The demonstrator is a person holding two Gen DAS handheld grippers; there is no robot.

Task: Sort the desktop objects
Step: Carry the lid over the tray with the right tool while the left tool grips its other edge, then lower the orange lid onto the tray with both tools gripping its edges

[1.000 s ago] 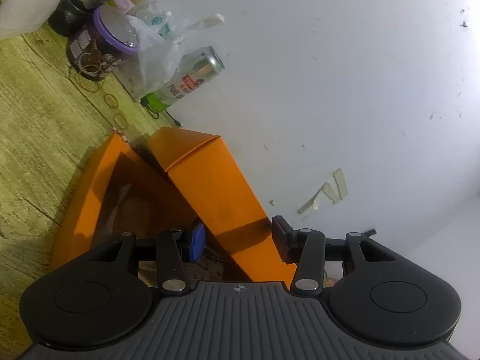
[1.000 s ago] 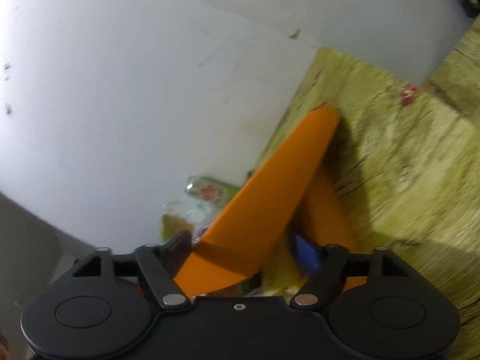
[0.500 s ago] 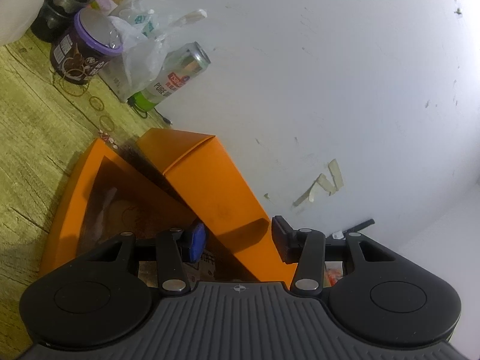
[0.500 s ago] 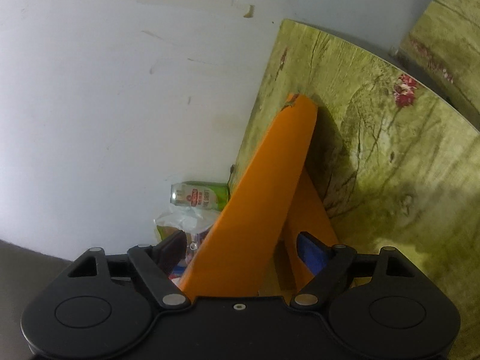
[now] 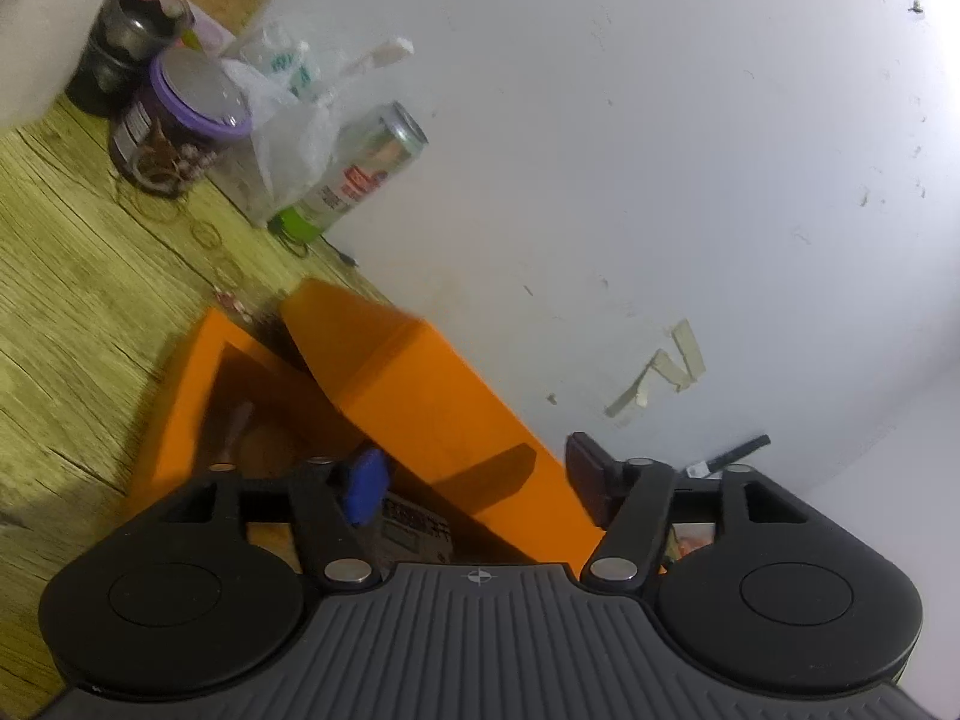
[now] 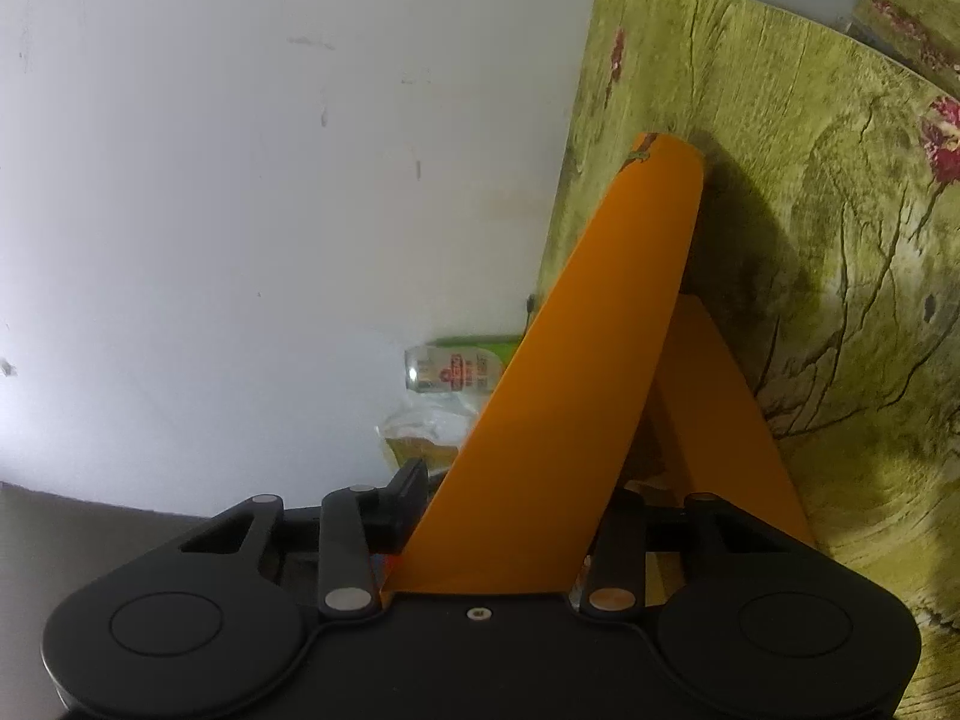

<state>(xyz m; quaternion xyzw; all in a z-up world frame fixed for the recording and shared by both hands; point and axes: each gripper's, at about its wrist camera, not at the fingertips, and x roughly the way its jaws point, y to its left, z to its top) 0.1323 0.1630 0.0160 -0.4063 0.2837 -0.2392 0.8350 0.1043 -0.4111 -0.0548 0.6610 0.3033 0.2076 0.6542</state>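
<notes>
An orange box (image 5: 180, 414) sits open on the wood-grain table (image 5: 66, 300) close against a white wall (image 5: 660, 150), its hinged orange lid (image 5: 420, 414) raised at a slant above the tray, as two hand-held tools work it from opposite ends. The left tool (image 5: 474, 474) straddles the lid's near end with jaws that have just been opening, the blue pad (image 5: 363, 486) and the black pad (image 5: 585, 477) now standing clear of the orange panel on either side. The right tool (image 6: 510, 510) has the lid (image 6: 576, 390) between its jaws, which have just been closing and now appear to pinch the panel near its lower edge, the left pad (image 6: 408, 504) tight against it and the other hidden behind it. Inside the box a printed label and some dark contents are dimly visible. Farther along the table stand a purple-lidded jar (image 5: 174, 120), a clear plastic bag (image 5: 282, 132) and a drink can (image 5: 366, 168) lying on its side, with rubber bands (image 5: 204, 234) scattered nearby. The step in hand looks like a handover of the lid to the right tool, probably so the left one can fetch the clutter; the next move calls for holding the lid steady and open while items go in
</notes>
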